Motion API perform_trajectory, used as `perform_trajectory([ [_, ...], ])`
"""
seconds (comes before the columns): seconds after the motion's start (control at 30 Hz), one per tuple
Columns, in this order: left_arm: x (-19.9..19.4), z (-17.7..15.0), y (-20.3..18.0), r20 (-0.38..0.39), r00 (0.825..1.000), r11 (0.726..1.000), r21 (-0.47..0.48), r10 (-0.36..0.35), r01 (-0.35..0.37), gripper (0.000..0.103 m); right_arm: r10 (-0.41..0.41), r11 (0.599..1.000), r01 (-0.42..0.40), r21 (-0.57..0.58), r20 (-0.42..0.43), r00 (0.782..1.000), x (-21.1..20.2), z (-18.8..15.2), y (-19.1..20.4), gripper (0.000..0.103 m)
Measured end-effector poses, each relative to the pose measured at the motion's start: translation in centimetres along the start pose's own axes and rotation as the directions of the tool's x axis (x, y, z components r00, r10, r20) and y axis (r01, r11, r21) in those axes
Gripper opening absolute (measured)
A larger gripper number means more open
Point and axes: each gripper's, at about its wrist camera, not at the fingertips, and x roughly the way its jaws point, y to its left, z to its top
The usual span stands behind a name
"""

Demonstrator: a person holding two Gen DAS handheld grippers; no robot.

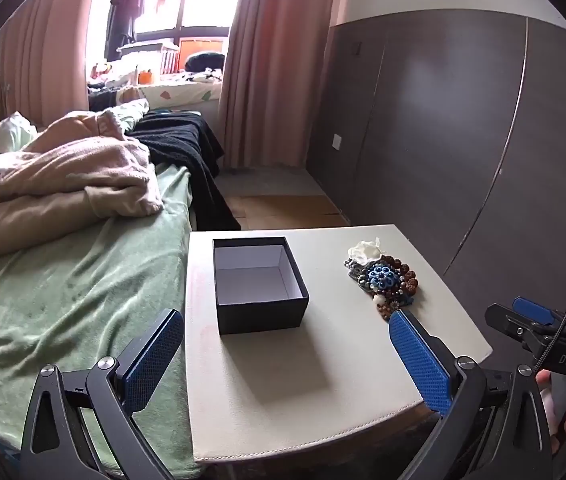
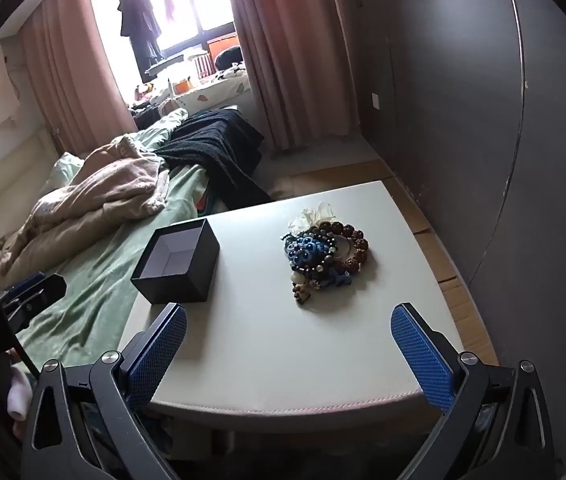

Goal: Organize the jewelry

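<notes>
Table [image 1: 303,380]: a pale, leather-like top with a stitched front edge, standing beside a bed [image 1: 63,300]; it carries only the box and the heap of jewelry.

Box [image 1: 261,312]: black outside, pale inside, lid absent. In the left wrist view it stands at about 11 o'clock on the tabletop. Its floor shows bare; nothing lies inside it.

Jewelry [image 2: 325,250]: one tangled heap of brown bead bracelets, a blue flower-shaped piece, darker bead strings and a white fabric flower at its far edge. In the right wrist view it lies at about 1 o'clock on the tabletop, well apart from the box, which sits at about 10 o'clock there.

Left gripper [image 1: 287,344]: fingers spread wide, nothing between the blue pads; it hovers over the near edge of the table, aimed downward toward the box.

Right gripper [image 2: 289,342]: fingers likewise spread wide and empty; it hovers at the near edge, with the heap ahead of it between 12 and 1 o'clock.

Done so far: judging by the layout, nothing. No piece is separated from the heap, and none is in the box.

Left to do: probably the whole task, that is, lifting each piece out of the tangle and placing it in the box.

Likely difficulty: the strands overlap, so one lifted piece may drag its neighbours along.
</notes>
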Motion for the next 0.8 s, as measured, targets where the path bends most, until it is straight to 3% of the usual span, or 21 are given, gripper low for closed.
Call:
perform_trajectory([
  [0.8,0.02,0.39,0.21,0.017,1.000,1.000,-0.015,0.011,-0.011,0.102,-0.018,1.000,0.018,-0.024,0.008,1.000,-0.06,0.22,0.13,0.103],
])
